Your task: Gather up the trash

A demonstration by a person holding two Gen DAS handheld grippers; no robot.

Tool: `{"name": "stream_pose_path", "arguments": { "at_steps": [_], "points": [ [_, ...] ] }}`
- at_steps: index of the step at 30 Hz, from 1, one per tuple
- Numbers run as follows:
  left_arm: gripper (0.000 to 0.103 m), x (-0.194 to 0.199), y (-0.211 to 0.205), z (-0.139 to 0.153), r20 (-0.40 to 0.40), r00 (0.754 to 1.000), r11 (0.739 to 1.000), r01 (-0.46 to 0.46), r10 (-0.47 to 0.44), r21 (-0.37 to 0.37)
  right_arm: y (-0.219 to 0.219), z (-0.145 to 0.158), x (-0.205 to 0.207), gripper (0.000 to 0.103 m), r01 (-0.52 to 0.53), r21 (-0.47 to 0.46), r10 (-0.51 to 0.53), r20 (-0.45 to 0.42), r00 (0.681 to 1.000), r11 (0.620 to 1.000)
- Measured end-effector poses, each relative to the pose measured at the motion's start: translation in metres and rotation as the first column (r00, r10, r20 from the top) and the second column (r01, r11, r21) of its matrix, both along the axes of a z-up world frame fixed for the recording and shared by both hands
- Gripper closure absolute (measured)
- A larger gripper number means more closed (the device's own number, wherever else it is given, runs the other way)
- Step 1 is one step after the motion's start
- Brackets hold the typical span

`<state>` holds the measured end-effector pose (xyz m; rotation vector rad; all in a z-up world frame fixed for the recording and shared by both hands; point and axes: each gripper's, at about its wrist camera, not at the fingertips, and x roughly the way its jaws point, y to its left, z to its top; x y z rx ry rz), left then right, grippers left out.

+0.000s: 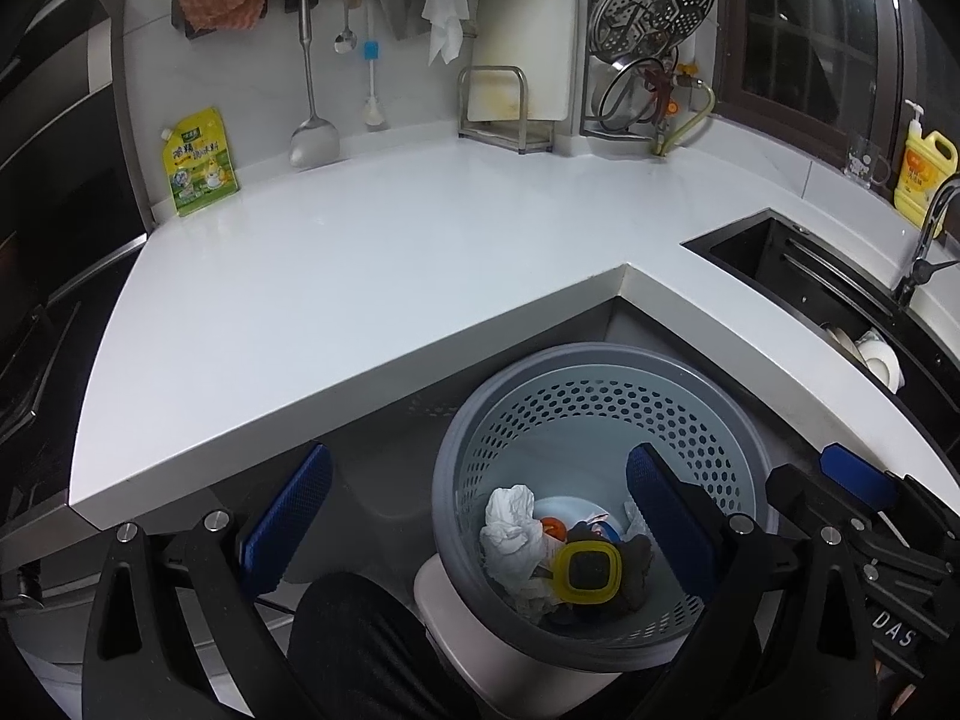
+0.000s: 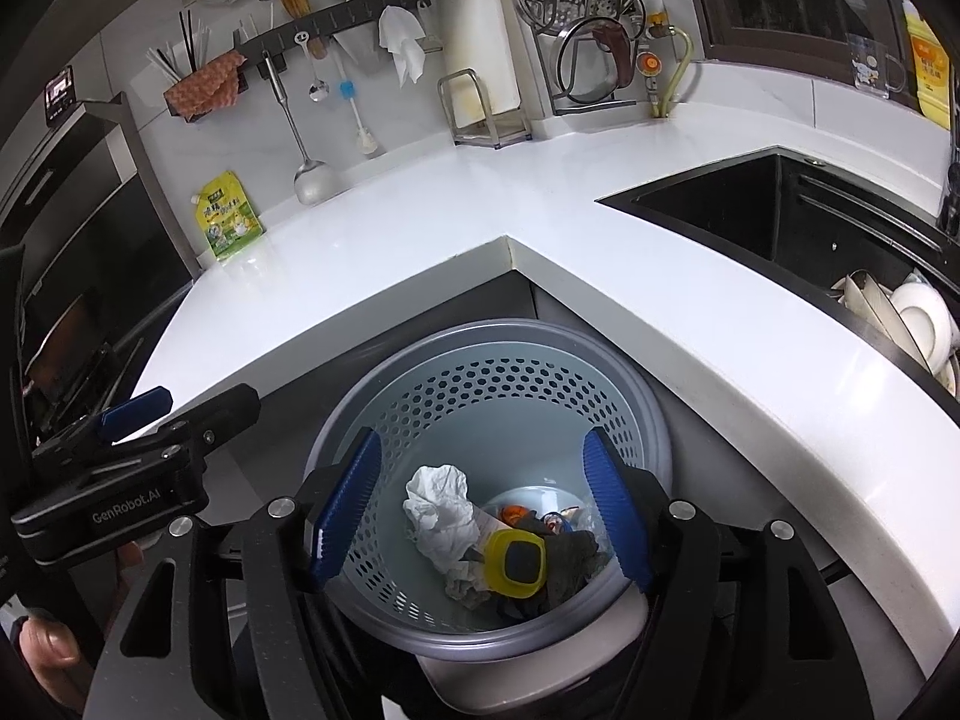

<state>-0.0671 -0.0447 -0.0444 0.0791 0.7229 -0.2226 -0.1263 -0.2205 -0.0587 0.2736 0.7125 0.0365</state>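
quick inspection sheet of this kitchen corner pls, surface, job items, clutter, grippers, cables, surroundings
surface: white L-shaped countertop, no loose trash seen on it
job's things: grey perforated trash bin below the counter corner, holding crumpled white paper, a yellow-rimmed lid and dark scraps
clutter: yellow-green pouch leaning at the back wall; cutting board rack
grippers: left gripper open, empty, partly over the bin; right gripper open, empty, over the bin
cables: yellowish hose by the back wall
surroundings: black sink with white dishes; utensil rail; window; yellow soap bottle
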Motion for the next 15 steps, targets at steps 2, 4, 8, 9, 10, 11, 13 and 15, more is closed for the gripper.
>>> {"name": "stream_pose_path", "arguments": {
  "at_steps": [2, 4, 8, 9, 10, 11, 13, 15],
  "points": [
    [0.006, 0.001, -0.002, 0.0, -0.004, 1.0, 1.0, 0.006, -0.006, 0.001, -0.001, 0.0, 0.0, 0.036, 0.004, -0.005, -0.004, -0.001, 1.0, 1.0],
    [0.006, 0.0, -0.004, 0.0, 0.001, 1.0, 1.0, 0.011, -0.011, 0.005, -0.003, 0.001, 0.0, 0.036, 0.012, -0.01, -0.012, -0.003, 1.0, 1.0],
    [0.006, 0.002, -0.008, 0.0, 0.0, 1.0, 1.0, 0.025, -0.025, 0.006, -0.007, 0.0, 0.0, 0.036, 0.025, -0.005, -0.025, -0.008, 1.0, 1.0],
    [0.006, 0.003, -0.01, 0.0, -0.001, 1.0, 1.0, 0.028, -0.028, 0.009, -0.008, 0.0, 0.001, 0.036, 0.026, -0.005, -0.026, -0.007, 1.0, 1.0],
    [0.006, 0.003, -0.011, 0.0, 0.0, 1.0, 0.999, 0.028, -0.028, 0.017, -0.008, 0.0, 0.002, 0.036, 0.028, -0.007, -0.028, -0.006, 1.0, 1.0],
    [0.006, 0.004, -0.012, 0.0, 0.001, 1.0, 0.999, 0.028, -0.028, 0.023, -0.009, -0.001, 0.002, 0.036, 0.03, -0.007, -0.03, -0.005, 1.0, 1.0],
    [0.006, 0.005, -0.013, -0.001, 0.0, 1.0, 0.999, 0.028, -0.028, 0.024, -0.009, -0.003, 0.005, 0.036, 0.031, -0.003, -0.031, -0.01, 0.999, 1.0],
    [0.006, 0.006, -0.014, -0.002, -0.005, 0.999, 0.999, 0.032, -0.031, 0.017, -0.009, -0.006, 0.007, 0.036, 0.027, 0.002, -0.027, -0.018, 0.999, 1.0]
  ]
}}
